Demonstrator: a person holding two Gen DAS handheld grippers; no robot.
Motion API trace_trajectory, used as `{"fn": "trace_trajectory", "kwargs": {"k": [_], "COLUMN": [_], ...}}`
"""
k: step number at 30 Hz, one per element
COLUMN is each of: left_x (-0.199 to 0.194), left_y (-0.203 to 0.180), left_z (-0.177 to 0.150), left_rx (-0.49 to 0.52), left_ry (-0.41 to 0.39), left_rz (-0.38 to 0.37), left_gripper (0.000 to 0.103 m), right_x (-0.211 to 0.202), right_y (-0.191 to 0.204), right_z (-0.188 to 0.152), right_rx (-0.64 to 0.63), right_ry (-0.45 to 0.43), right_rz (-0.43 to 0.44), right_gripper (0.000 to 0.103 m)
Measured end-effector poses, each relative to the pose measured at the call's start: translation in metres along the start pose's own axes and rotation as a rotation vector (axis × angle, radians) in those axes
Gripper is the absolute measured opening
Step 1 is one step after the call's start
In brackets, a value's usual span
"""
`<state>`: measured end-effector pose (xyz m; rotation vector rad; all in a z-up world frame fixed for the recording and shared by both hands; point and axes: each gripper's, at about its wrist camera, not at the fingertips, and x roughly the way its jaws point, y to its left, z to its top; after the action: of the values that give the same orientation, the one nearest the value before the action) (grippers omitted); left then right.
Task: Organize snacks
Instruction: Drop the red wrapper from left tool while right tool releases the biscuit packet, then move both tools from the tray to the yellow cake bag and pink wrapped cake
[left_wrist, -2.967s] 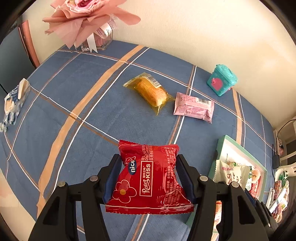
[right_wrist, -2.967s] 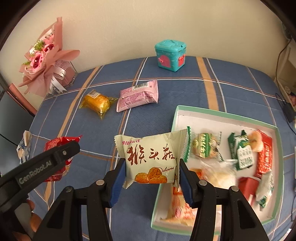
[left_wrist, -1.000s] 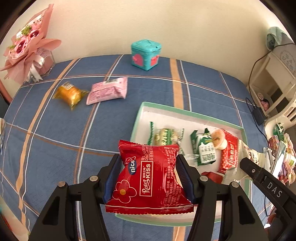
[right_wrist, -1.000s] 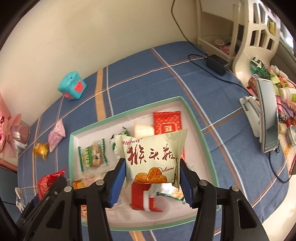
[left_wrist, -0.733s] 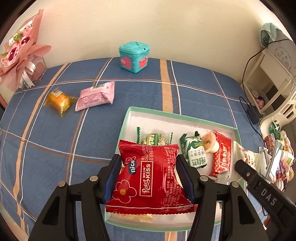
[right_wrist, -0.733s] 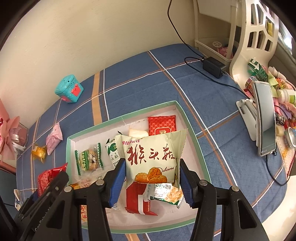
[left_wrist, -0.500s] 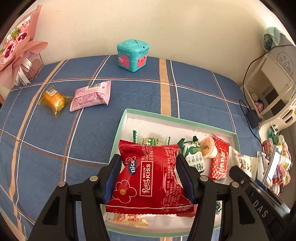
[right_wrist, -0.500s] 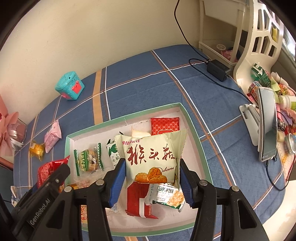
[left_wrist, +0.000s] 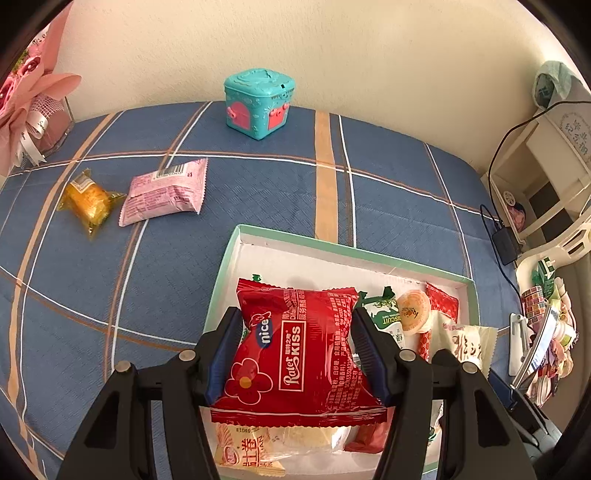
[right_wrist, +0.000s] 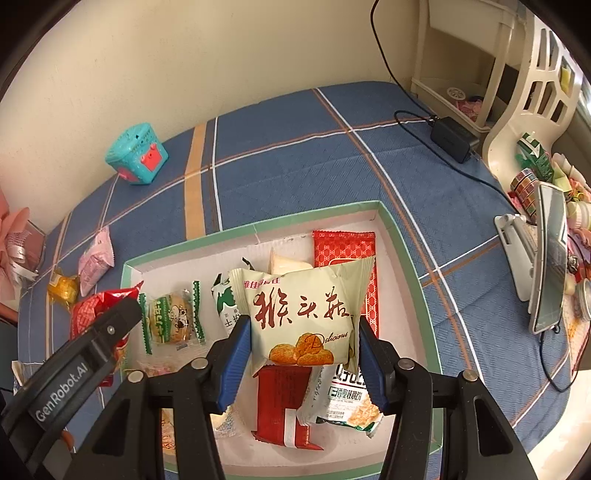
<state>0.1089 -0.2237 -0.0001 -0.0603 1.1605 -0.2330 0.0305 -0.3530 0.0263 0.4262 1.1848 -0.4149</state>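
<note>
Snacks are what we carry in both hands above the box (left_wrist: 373, 256), a shallow white tray with a green rim lying on the blue plaid cloth (left_wrist: 258, 192). Our left gripper (left_wrist: 297, 350) has its fingers (left_wrist: 225, 354) clamped on the sides of a red packet (left_wrist: 295, 354), which hangs over the box's near left part. Our right gripper (right_wrist: 301, 358) has its fingers (right_wrist: 369, 365) pressed against a cream packet (right_wrist: 303, 314), held over the middle of the box above a red wrapper (right_wrist: 282, 402) and a white oat bar (right_wrist: 343, 398) that lie inside. Other wrapped snacks fill the box floor. Out on the cloth, well apart from the box, a pink packet (left_wrist: 164, 192) lies just beside a yellow cake (left_wrist: 88, 201). A teal toy box (left_wrist: 258, 101) stands near the wall.
</note>
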Motion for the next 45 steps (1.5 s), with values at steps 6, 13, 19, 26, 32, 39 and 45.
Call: {"fn": "trace_trajectory", "kwargs": {"k": [6,13,19,26,32,39,45], "left_x": [0.010,0.021,0.029,0.032,0.027,0.008,-0.007], "left_y": [0.002,0.004,0.003,0.007,0.011,0.019,0.028], "left_z": [0.001,-0.001,-0.004,-0.004,-0.002,0.003,0.006], "left_rx": [-0.008,-0.014,-0.015,-0.023,-0.029,-0.041,-0.040], "left_ry": [0.023,0.054,0.083,0.095,0.093,0.061,0.026], "left_rz": [-0.008,-0.021,-0.036,-0.039,-0.046,-0.049,-0.017], "left_gripper": [0.062,0.062,0.062,0.069,0.069,0.069,0.069], "right_x": [0.011,0.016,0.019,0.024,0.019,0.005,-0.007], "right_y": [0.002,0.003,0.004,0.005,0.007,0.014,0.020], "right_z": [-0.004,-0.006,-0.008,-0.011,-0.010,-0.007,-0.006], "right_rx": [-0.004,-0.012,-0.017,-0.022,-0.038,-0.067,-0.083], "right_ry": [0.024,0.037,0.047,0.065,0.054,0.029,0.003], "right_rz": [-0.016,-0.024,-0.027,-0.026,-0.029,-0.032,-0.030], "right_gripper": [0.058,0.059,0.059,0.060,0.061,0.061,0.061]}}
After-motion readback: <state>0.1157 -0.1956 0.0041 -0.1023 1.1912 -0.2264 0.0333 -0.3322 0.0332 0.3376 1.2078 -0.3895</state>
